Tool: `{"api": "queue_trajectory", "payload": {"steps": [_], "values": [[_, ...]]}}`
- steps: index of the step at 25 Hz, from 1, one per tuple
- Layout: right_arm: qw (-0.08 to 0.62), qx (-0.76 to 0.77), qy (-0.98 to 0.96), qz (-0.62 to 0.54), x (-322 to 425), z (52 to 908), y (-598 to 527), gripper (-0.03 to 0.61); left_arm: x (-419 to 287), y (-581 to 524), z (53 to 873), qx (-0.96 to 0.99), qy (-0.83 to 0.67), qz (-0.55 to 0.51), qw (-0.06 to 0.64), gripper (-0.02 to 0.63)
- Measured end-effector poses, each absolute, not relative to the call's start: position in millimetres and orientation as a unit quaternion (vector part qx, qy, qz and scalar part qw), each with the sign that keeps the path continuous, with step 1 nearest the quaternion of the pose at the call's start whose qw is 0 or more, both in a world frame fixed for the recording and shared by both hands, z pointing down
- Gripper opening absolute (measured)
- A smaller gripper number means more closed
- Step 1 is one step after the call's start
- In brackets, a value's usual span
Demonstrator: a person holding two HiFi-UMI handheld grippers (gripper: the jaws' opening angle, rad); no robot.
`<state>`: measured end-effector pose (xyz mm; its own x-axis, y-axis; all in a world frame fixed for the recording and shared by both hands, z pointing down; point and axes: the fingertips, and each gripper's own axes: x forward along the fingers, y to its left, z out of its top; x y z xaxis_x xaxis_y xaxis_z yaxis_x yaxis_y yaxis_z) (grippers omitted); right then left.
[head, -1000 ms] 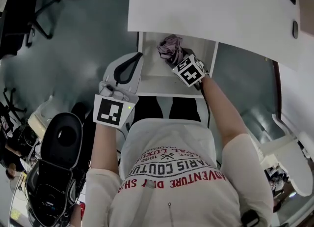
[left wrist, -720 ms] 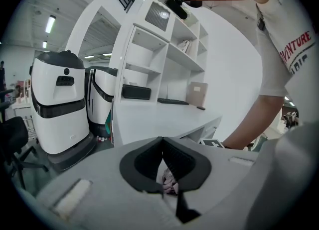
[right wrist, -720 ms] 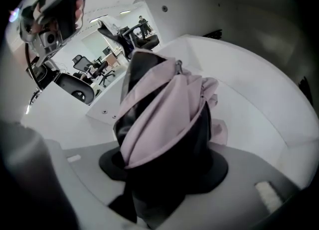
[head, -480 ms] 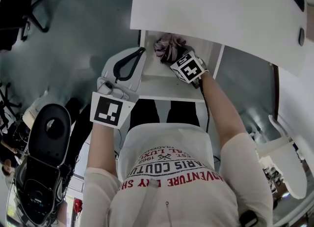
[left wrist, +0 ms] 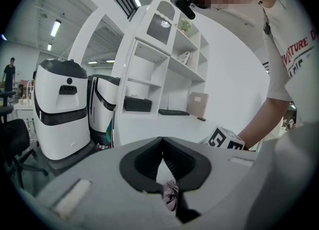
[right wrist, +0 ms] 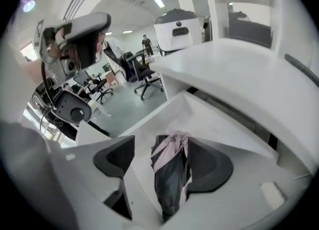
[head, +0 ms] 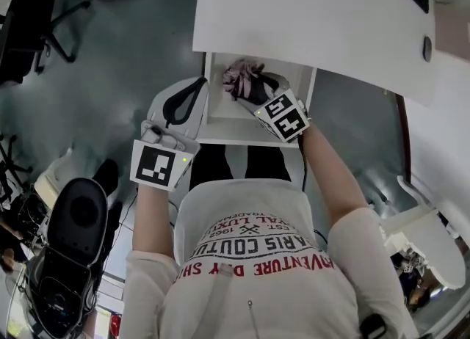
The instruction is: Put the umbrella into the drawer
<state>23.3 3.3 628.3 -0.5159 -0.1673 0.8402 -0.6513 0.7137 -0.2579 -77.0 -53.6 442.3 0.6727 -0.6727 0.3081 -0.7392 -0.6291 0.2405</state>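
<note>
The folded umbrella (head: 241,78), pink and dark grey, lies inside the open white drawer (head: 219,106) under the desk. My right gripper (head: 255,97) hangs just above it, pointing steeply down. In the right gripper view the umbrella (right wrist: 169,172) lies in the drawer (right wrist: 214,119) between the right gripper's (right wrist: 164,162) wide jaws, which have just been opening; the pads do not press on it. My left gripper (head: 203,83) is at the drawer's left edge, shut with nothing in it. In the left gripper view its pads (left wrist: 149,159) meet at the tips, and the umbrella (left wrist: 170,195) shows below them.
A white desk (head: 308,22) overhangs the drawer's back. A black office chair (head: 33,22) stands at far left and a black and white machine (head: 73,227) at lower left. White shelves (left wrist: 167,59) and two white machines (left wrist: 60,104) show in the left gripper view.
The right gripper has drawn back from the umbrella toward the drawer's front and stands higher. The umbrella stays lying in the drawer. The left gripper has barely shifted.
</note>
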Motion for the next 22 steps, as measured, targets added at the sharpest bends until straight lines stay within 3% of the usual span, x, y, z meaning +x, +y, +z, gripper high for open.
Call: {"api": "queue_trajectory", "payload": {"steps": [6,9,22], "values": [[0.33,0.34,-0.842,0.258,22,531,-35,0.069,-81,-63,386,0.909,-0.386,0.085,0.129,0.008],[0.296,0.355,-0.86,0.216,19,483,-43,0.0,-81,-63,360,0.913,-0.383,0.078,0.117,0.008],[0.154,0.468,-0.868,0.061,41,310,-55,0.0,-79,-53,277,0.923,-0.369,0.079,0.078,0.008]]}}
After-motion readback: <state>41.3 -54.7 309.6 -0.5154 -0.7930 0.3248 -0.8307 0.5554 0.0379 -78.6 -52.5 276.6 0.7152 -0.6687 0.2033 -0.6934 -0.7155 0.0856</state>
